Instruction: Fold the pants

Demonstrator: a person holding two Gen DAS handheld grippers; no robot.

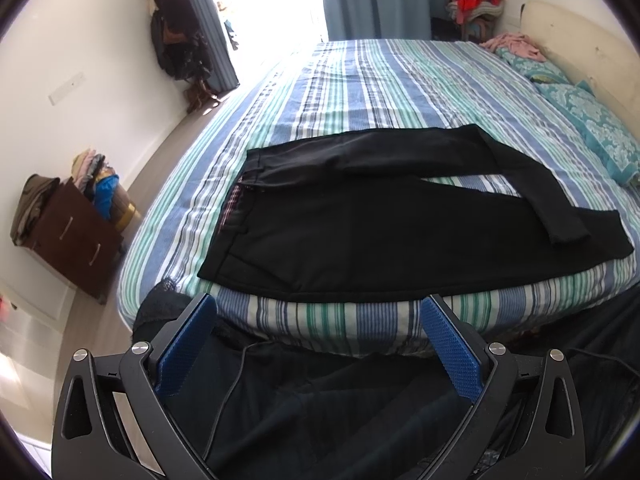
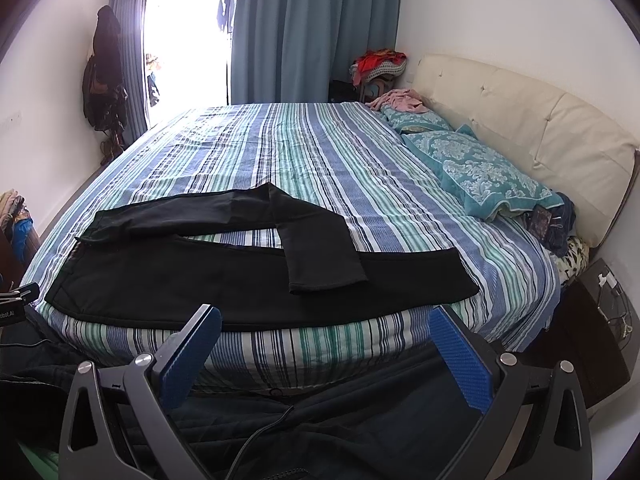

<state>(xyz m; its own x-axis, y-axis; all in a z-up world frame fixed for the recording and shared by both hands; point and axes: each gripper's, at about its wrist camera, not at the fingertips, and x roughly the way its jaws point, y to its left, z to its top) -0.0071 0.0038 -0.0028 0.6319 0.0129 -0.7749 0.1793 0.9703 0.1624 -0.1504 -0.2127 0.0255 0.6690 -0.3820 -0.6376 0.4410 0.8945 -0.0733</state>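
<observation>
The black pants [image 1: 360,236] [image 2: 192,280] lay flat near the front edge of the bed [image 1: 360,92] [image 2: 320,152], a matte, soft cloth on a ribbed sheet striped in blue, green and white. The waistband sat to the left; the far leg bent back and crossed over the near, straight leg. The left gripper [image 1: 318,344] hung short of the mattress edge, its jaws spread wide, blue dimpled pads [image 1: 188,344] holding nothing. The right gripper [image 2: 326,354] hung likewise, spread and empty. Teal patterned pillows [image 2: 484,172] rested against a cream padded headboard [image 2: 520,116].
</observation>
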